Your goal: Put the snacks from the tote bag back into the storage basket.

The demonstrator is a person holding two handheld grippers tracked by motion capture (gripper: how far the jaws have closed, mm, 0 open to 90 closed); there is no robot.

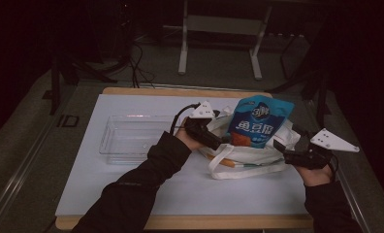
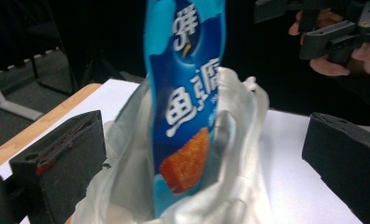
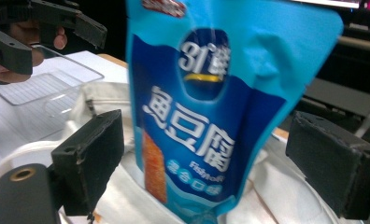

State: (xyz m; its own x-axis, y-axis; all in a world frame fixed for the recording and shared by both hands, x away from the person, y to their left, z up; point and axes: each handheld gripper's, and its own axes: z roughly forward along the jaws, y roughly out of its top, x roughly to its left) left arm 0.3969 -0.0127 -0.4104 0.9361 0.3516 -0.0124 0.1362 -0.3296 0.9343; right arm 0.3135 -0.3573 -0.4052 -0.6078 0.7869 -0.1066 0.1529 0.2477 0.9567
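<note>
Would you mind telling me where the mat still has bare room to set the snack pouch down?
The white mat is bare along its near edge, in front of the cloth bag, and at its left, beside the clear tray. It is crowded around the bag, where the blue pouch and both grippers sit.

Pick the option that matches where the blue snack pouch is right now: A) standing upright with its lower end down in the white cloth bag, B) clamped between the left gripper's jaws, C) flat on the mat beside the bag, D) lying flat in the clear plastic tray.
A: the blue snack pouch stands upright, its lower end sunk in the white cloth bag; both grippers' jaws stand apart beside it.
</note>
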